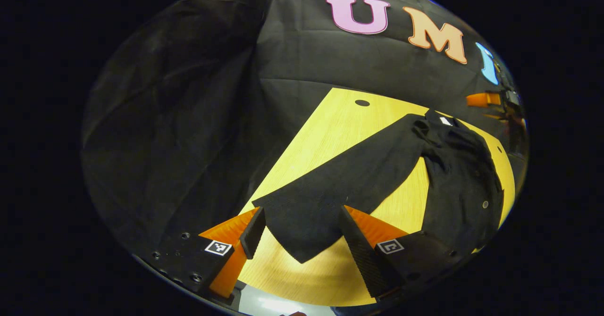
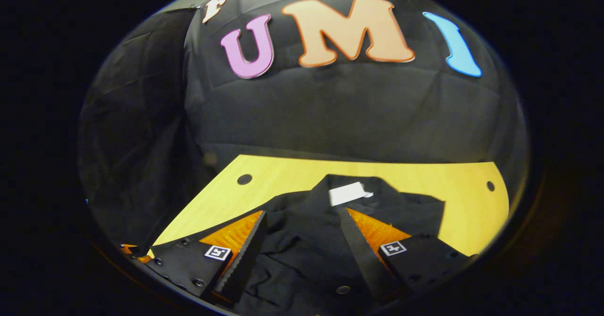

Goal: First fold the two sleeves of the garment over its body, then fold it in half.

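My left tongs (image 1: 302, 231) spread wide, gripping nothing, hovering over cuff end of sleeve (image 1: 330, 188) laid straight on tabletop (image 1: 330, 122). Bare wood on both sides of sleeve; cuff edge sits between my fingers. Farther right, black garment (image 1: 465, 184) bunched near tabletop edge. My right tongs (image 2: 302, 233) also spread, empty, over garment body, collar with white tag (image 2: 348, 193) just ahead. Open wood beyond collar and at right. Two round holes near tabletop's far corners. Black cloth wall (image 2: 330, 113) behind.
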The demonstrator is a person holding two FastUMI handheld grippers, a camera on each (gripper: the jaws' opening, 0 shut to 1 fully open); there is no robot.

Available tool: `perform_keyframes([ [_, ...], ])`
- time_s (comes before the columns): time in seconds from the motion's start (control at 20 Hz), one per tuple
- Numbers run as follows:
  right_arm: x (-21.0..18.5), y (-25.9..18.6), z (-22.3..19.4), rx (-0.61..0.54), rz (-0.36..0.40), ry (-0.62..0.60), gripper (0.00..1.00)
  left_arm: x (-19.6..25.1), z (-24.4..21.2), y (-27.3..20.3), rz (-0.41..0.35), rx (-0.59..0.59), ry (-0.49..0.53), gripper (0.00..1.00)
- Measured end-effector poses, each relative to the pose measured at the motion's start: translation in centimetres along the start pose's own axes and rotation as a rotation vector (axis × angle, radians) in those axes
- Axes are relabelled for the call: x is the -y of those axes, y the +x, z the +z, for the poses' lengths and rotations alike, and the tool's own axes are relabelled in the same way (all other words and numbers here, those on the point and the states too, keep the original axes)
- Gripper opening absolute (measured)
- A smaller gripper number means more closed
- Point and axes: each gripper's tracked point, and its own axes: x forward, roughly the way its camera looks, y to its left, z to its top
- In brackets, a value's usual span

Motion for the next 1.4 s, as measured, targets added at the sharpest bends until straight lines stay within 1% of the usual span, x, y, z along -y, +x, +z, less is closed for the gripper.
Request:
perform_keyframes([
  [0.15, 5.3, -5.0, 2.3, 0.087, -0.098, -0.01, 0.98, 0.3, -0.9, 0.4, -0.005, -0.012, 0.026, 0.95],
  [0.25, 8.6, -8.6, 3.1, 0.136, -0.16, 0.014, 1.0, 0.4, -1.8, 0.6, -0.008, -0.03, 0.049, 0.95],
  [0.3, 10.2, -10.5, 3.3, 0.161, -0.195, 0.033, 0.98, 0.6, -2.1, 0.9, -0.009, -0.031, 0.067, 0.95],
  [0.4, 13.6, -14.6, 3.6, 0.223, -0.27, 0.063, 0.98, 0.8, -2.7, 1.4, -0.011, -0.036, 0.097, 0.95],
  [0.5, 16.4, -18.9, 3.4, 0.279, -0.346, 0.089, 0.98, 1.1, -3.2, 1.6, -0.022, -0.049, 0.1, 0.95],
  [0.6, 18.6, -23.3, 3.3, 0.348, -0.413, 0.099, 0.98, 1.5, -3.7, 1.7, -0.037, -0.065, 0.074, 0.94],
  [0.65, 19.5, -25.6, 2.9, 0.38, -0.449, 0.105, 0.98, 1.6, -4.3, 1.9, -0.04, -0.075, 0.057, 0.94],
  [0.7, 20.1, -27.8, 2.1, 0.398, -0.48, 0.113, 0.92, 1.3, -4.7, 2.2, -0.036, -0.089, 0.047, 0.95],
  [0.75, 20.6, -29.8, 0.9, 0.413, -0.519, 0.121, 0.97, 0.9, -5.1, 2.4, -0.024, -0.1, 0.039, 0.94],
  [0.8, 21.1, -31.5, -0.1, 0.429, -0.556, 0.129, 0.97, 0.8, -5.0, 2.4, -0.026, -0.087, 0.026, 0.95],
  [0.85, 21.4, -33.1, -1.1, 0.441, -0.587, 0.139, 0.97, 1.1, -5.0, 2.6, -0.026, -0.09, 0.021, 0.89],
  [0.9, 21.5, -34.5, -2.3, 0.444, -0.616, 0.156, 0.97, 1.2, -5.0, 2.7, -0.033, -0.091, 0.018, 0.94],
  [1.0, 21.7, -36.3, -4.9, 0.431, -0.666, 0.187, 0.93, 1.4, -4.9, 2.7, -0.059, -0.079, 0.013, 0.95],
  [1.05, 21.6, -36.8, -5.9, 0.427, -0.676, 0.202, 0.93, 1.5, -5.0, 2.5, -0.072, -0.073, 0.007, 0.97],
  [1.1, 21.3, -37.0, -6.8, 0.42, -0.676, 0.218, 1.0, 1.7, -5.1, 2.4, -0.081, -0.077, 0.009, 0.98],
  [1.15, 21.0, -36.7, -7.6, 0.413, -0.671, 0.235, 1.0, 1.9, -5.1, 2.5, -0.094, -0.075, 0.019, 0.97],
  [1.2, 20.6, -36.4, -8.1, 0.405, -0.659, 0.251, 0.97, 2.1, -5.1, 2.4, -0.105, -0.081, 0.036, 0.97],
  [1.3, 19.4, -35.2, -9.0, 0.386, -0.625, 0.273, 0.98, 2.9, -4.8, 3.0, -0.133, -0.1, 0.061, 0.87],
  [1.35, 18.8, -34.5, -9.2, 0.382, -0.611, 0.273, 0.97, 3.4, -4.8, 2.9, -0.146, -0.11, 0.067, 0.75],
  [1.4, 18.2, -34.1, -9.3, 0.381, -0.6, 0.267, 1.0, 3.7, -4.7, 2.9, -0.157, -0.118, 0.079, 0.64],
])
